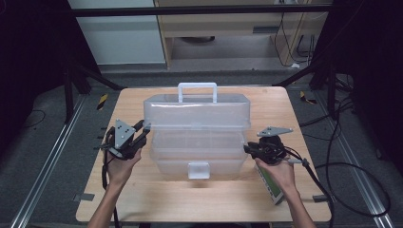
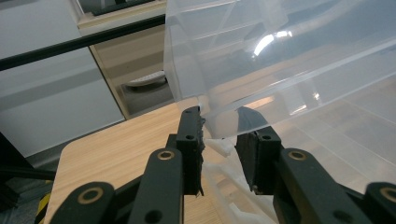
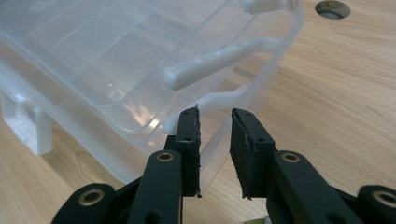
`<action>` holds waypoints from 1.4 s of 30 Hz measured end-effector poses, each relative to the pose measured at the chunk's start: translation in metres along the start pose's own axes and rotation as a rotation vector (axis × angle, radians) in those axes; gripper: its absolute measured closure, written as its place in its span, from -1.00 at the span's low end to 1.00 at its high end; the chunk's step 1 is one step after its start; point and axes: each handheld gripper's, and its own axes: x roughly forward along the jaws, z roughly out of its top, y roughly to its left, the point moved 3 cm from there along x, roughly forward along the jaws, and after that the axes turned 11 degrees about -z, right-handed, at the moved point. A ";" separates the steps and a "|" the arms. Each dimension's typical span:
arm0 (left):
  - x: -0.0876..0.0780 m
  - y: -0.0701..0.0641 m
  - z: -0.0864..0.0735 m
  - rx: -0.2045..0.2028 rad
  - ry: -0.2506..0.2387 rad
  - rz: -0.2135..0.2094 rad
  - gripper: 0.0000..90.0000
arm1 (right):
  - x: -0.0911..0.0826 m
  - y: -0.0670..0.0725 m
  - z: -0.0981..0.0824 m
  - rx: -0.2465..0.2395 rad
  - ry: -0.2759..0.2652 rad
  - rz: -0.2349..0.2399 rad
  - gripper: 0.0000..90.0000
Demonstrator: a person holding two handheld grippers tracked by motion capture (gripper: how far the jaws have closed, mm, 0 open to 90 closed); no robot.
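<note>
1. Nearest the camera, two forearms came up from the bottom edge of the high view, each hand wrapped round a gripper at one end of the clear plastic toolbox.
2. The left gripper sat at the box's left end. In the left gripper view its jaws straddled the lower corner of the lid, which sat in the narrow gap between them; whether the pads actually pinched it, I could not tell.
3. The right gripper sat at the box's right end. In the right gripper view its jaws stood a little apart beside the box's rim, with bare table between them and no pad on the plastic.
4. The toolbox stood in the middle of the wooden table, latch facing the person.
5. Farther back, the lid was raised off the base, its white handle on the far side.
</note>
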 end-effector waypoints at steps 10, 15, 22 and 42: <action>0.002 0.002 0.004 -0.005 -0.006 0.008 0.58 | -0.001 0.009 0.004 0.047 0.055 -0.083 0.63; 0.003 0.004 0.007 -0.007 -0.010 0.010 0.58 | -0.001 0.012 0.006 0.068 0.078 -0.108 0.71; 0.005 0.007 0.012 -0.007 -0.016 0.018 0.58 | 0.001 0.012 0.007 0.085 0.097 -0.108 0.75; 0.012 0.013 0.025 -0.017 -0.023 0.046 0.62 | 0.001 0.013 0.008 0.075 0.109 -0.116 0.76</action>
